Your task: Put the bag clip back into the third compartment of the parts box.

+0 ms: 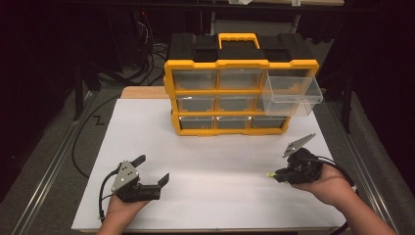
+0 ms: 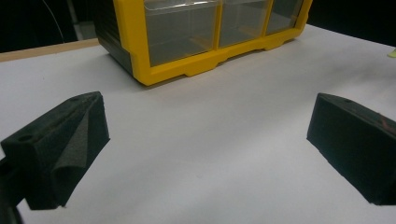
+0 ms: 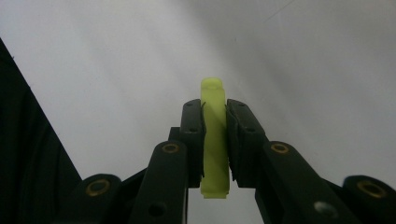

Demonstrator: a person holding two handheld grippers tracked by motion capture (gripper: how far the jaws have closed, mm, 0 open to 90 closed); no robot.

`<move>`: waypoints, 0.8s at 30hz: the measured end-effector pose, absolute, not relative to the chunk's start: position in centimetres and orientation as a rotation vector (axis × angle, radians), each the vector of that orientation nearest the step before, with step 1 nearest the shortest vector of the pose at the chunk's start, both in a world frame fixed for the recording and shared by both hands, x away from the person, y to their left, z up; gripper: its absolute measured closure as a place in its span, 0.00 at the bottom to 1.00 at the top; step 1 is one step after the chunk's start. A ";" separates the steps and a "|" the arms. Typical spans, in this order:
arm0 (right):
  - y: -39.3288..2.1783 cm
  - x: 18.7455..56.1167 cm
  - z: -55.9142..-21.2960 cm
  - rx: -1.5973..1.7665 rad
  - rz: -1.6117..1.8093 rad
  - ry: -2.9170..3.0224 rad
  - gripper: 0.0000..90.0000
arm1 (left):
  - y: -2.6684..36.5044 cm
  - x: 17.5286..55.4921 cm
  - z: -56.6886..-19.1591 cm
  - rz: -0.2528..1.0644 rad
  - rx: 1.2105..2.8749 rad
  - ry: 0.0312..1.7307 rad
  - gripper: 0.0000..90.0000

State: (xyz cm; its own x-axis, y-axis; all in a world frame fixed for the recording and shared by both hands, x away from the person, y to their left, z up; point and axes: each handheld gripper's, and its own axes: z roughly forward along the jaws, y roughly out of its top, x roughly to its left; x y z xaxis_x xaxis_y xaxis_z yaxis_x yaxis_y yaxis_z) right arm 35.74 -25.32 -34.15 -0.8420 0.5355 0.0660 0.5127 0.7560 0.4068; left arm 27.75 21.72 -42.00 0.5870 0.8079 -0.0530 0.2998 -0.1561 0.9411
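A yellow and black drawer cabinet (image 1: pixel 240 93) with clear drawers stands at the back of the white table (image 1: pixel 205 161). Its top right clear drawer (image 1: pixel 292 95) is pulled out and juts forward. My right gripper (image 1: pixel 274 175) hovers at the front right, shut on a small yellow-green piece (image 1: pixel 269 175). In the right gripper view the yellow-green piece (image 3: pixel 215 140) stands upright, pinched between the two black pads. My left gripper (image 1: pixel 152 171) rests at the front left with its jaws wide apart and nothing between them. The left gripper view shows its pads (image 2: pixel 65 140) spread, facing the cabinet's bottom row (image 2: pixel 205 32).
A wooden board (image 1: pixel 144 92) lies under the white sheet at the back left. Metal rails (image 1: pixel 49 161) run along both sides of the table. Dark cables (image 1: pixel 142 63) hang behind the cabinet. Cables trail from both grippers.
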 end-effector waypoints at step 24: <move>-24.3 36.1 -27.5 0.763 0.574 2.958 0.88 | 21.8 27.6 -41.9 0.599 1.709 0.900 0.00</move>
State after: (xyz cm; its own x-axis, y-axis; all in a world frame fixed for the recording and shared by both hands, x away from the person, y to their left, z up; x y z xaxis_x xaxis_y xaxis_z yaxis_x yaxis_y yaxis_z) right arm 36.10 -24.28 -27.46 -0.8791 0.4730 0.0587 0.4606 0.8114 0.3599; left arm 27.56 21.80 -41.92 0.5895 0.8067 -0.0408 0.2736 -0.1519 0.9498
